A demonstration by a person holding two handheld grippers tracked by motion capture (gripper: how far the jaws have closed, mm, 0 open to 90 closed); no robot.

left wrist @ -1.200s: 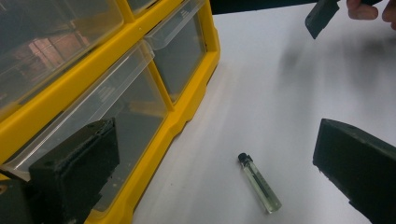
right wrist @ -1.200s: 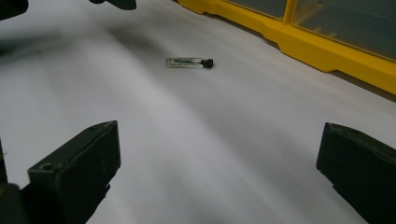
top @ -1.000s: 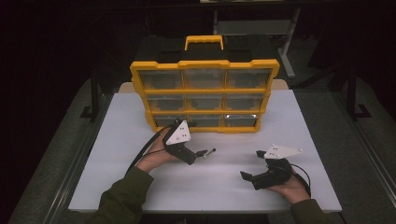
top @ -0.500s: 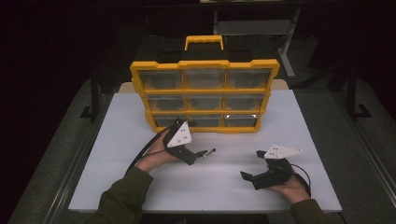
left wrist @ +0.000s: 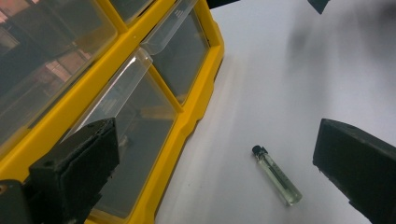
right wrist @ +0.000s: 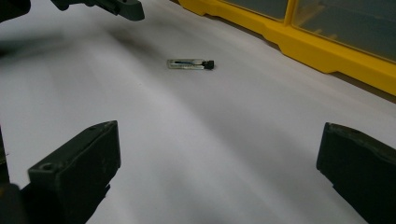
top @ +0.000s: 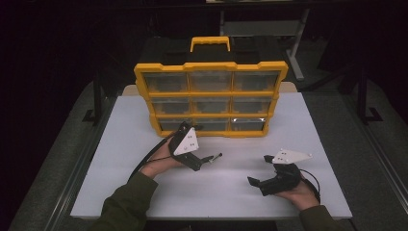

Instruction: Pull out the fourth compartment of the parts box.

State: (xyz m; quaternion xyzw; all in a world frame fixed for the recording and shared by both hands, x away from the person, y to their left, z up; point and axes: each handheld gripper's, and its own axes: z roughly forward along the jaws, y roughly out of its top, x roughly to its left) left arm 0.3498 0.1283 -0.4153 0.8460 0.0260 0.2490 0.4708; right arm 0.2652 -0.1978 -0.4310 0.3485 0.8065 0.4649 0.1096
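The left claw (top: pixel 204 161) hangs spread wide just above the white tabletop (top: pixel 120 144), its jaws empty, close in front of the bottom row of the yellow organizer case (top: pixel 210 66). In the left gripper view a small glass vial (left wrist: pixel 276 175) with a black cap lies flat on the tabletop between the two jaws, nearer the right one and untouched, a little way off the case's yellow edge. One clear drawer (left wrist: pixel 119 93) of the case looks pulled slightly forward beside the left jaw. Farther right, the right claw (top: pixel 257 169) rests low in the person's hand, also spread and holding nothing; it looks across the tabletop at the vial, well apart from it. The step in hand appears to be the approach for a pickup. Next, the left claw needs to drop, centre on the vial's body, square its jaws across the vial's length, and close gently so the glass doesn't roll away.
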